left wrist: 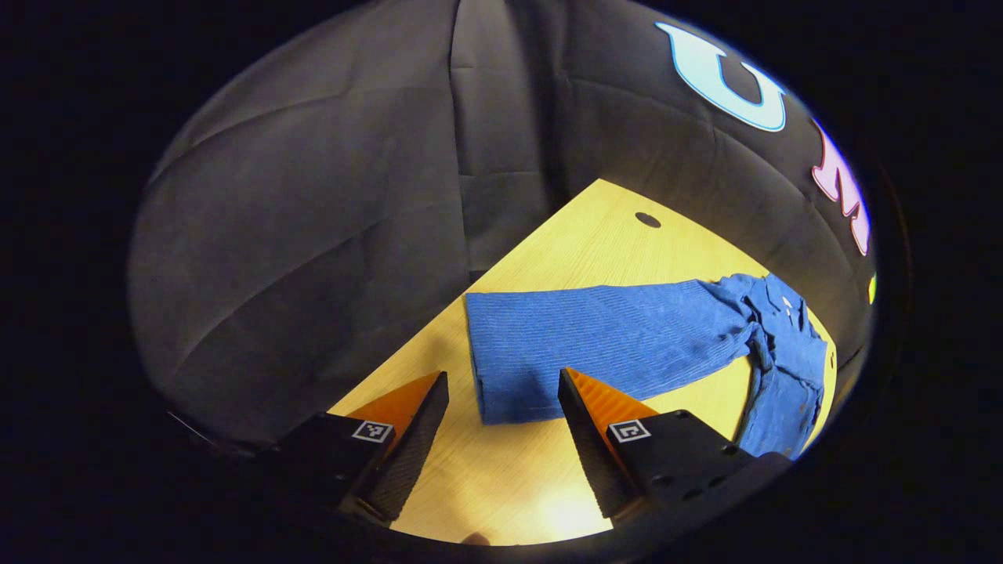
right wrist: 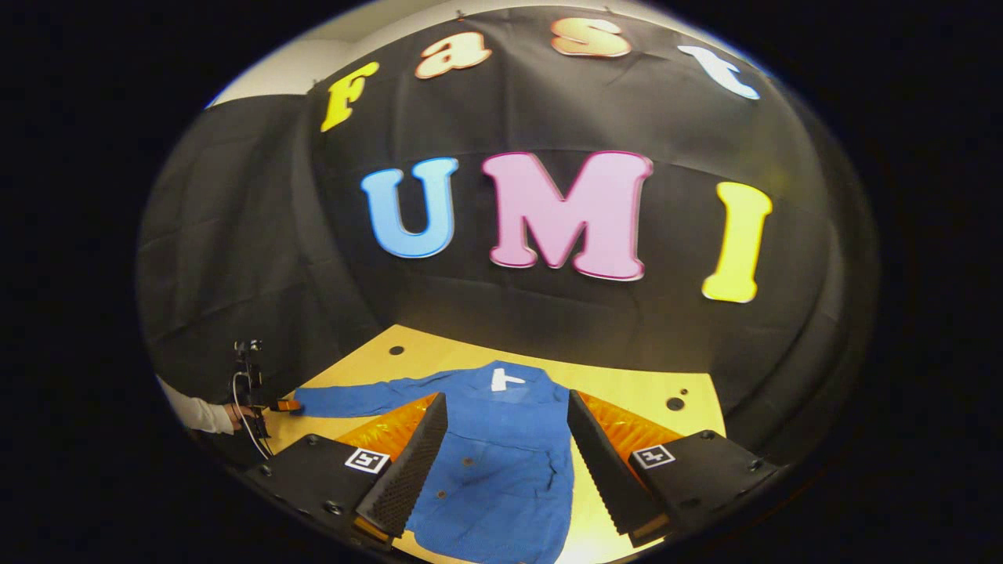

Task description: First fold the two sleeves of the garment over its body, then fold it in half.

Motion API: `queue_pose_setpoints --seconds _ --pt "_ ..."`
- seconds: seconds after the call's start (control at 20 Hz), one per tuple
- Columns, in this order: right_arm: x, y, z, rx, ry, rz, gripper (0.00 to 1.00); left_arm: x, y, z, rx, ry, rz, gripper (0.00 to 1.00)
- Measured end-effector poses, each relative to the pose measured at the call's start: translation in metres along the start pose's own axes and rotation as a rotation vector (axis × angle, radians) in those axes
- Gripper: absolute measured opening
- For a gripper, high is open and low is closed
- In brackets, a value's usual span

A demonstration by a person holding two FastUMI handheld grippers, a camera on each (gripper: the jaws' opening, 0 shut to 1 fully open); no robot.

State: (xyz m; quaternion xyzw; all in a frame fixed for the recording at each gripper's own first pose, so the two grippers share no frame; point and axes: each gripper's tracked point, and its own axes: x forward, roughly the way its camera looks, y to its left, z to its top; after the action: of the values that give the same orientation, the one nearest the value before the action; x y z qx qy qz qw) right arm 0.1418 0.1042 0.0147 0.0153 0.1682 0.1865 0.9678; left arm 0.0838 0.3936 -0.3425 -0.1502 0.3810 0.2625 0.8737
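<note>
The main risk, judged from this layout, is a poor pinch at the cuff: if the left gripper (left wrist: 501, 423) closes too high or off the sleeve's end, it may catch only the top layer or slide off the ribbed knit, and the sleeve (left wrist: 603, 345) would drag or bunch instead of folding flat over the body. A pull along the worktop (left wrist: 501, 486) could also shift the whole blue garment (right wrist: 501, 462) and skew the later half fold.

The left gripper stands wide, nothing between its fingers; the sleeve's cuff lies just ahead, between the fingertips and nearer its right finger, stretched flat towards the garment's body.

The right gripper (right wrist: 505, 462) is also spread wide and empty, hanging over the garment's body, which lies flat, collar towards the wall. The far sleeve reaches out to the left gripper, held in a hand (right wrist: 231, 413).
</note>
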Motion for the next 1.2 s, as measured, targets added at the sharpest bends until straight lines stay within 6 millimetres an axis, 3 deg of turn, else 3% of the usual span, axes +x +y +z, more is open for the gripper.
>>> queue_pose_setpoints --seconds 0.05,0.1,0.15,0.25,0.35,0.4,0.5,0.65,0.75,0.85,1.05,1.2 --pt "-0.005 -0.009 0.002 0.025 -0.004 -0.030 0.96 0.003 -0.001 -0.010 -0.010 0.039 0.007 0.83" --pt "0.009 -0.011 -0.004 0.045 -0.002 -0.049 0.96 0.011 0.007 0.000 0.051 -0.021 0.032 0.83" --pt "0.008 -0.014 -0.006 0.056 0.009 -0.062 0.96 0.014 0.013 -0.007 0.103 -0.003 0.059 0.83" --pt "0.012 -0.010 -0.005 0.056 0.010 -0.056 0.96 0.012 0.004 0.000 0.124 -0.025 0.051 0.83" --pt "0.013 -0.002 0.000 0.066 0.005 -0.035 0.96 0.009 0.002 -0.002 0.107 -0.033 0.036 0.75" --pt "0.016 0.005 0.004 0.087 0.001 -0.022 0.96 0.013 0.000 -0.001 0.098 -0.041 0.022 0.66" --pt "0.017 0.010 0.010 0.114 -0.010 -0.008 0.96 0.013 -0.005 -0.003 0.066 0.000 0.016 0.37" --pt "0.018 0.007 0.016 0.123 -0.023 -0.016 0.96 0.019 -0.016 0.004 -0.003 0.064 -0.028 0.00" --pt "0.016 0.009 0.017 0.141 -0.027 -0.018 0.96 0.016 -0.007 0.006 -0.005 0.081 -0.067 0.00" --pt "0.015 0.007 0.022 0.149 -0.044 -0.024 0.96 0.006 -0.011 0.018 -0.054 0.061 -0.107 0.00" --pt "0.016 0.006 0.020 0.156 -0.045 -0.042 0.96 -0.027 -0.031 0.063 -0.124 -0.064 -0.200 0.00" --pt "0.017 0.004 0.021 0.157 -0.056 -0.043 0.96 -0.054 -0.063 0.098 -0.089 -0.136 -0.269 0.00"
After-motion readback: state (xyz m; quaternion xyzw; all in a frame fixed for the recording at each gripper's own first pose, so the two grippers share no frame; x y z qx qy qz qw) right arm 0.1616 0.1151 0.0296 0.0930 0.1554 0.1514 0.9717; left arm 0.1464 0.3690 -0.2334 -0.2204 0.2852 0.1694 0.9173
